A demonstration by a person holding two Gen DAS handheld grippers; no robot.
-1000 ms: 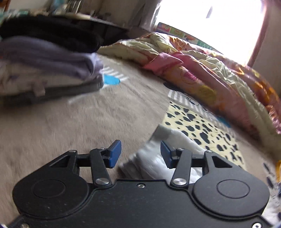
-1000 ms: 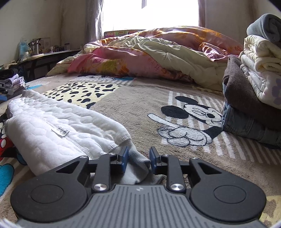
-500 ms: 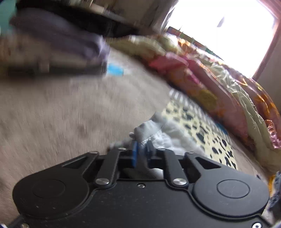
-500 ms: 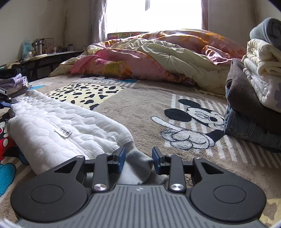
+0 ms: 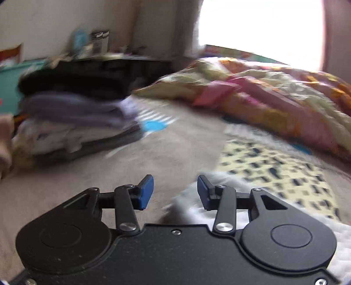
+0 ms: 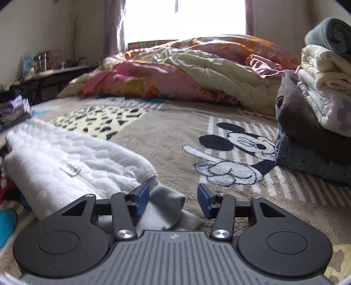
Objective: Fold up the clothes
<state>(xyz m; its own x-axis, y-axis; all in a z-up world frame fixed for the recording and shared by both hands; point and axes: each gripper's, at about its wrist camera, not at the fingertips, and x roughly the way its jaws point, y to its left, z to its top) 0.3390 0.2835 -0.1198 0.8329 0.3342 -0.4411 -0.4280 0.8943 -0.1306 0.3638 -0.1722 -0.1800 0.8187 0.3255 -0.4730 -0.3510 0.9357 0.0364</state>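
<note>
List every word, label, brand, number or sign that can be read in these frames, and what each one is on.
No text is legible in either view.
White care tag sewn on the white garment: printed lines too small and blurred to read.
Book or box on the windowsill: coloured lettering, too blurred to read.
Jars on the shelf: labels blurred.
Small mark on the right gripper body: a logo, no readable letters.

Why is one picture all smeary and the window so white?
Left wrist view: motion blur smears the stack of clothes and blanket; the gripper stays sharp. Right wrist view: mostly crisp, Mickey clear. In both, the window glares to pure white.
</note>
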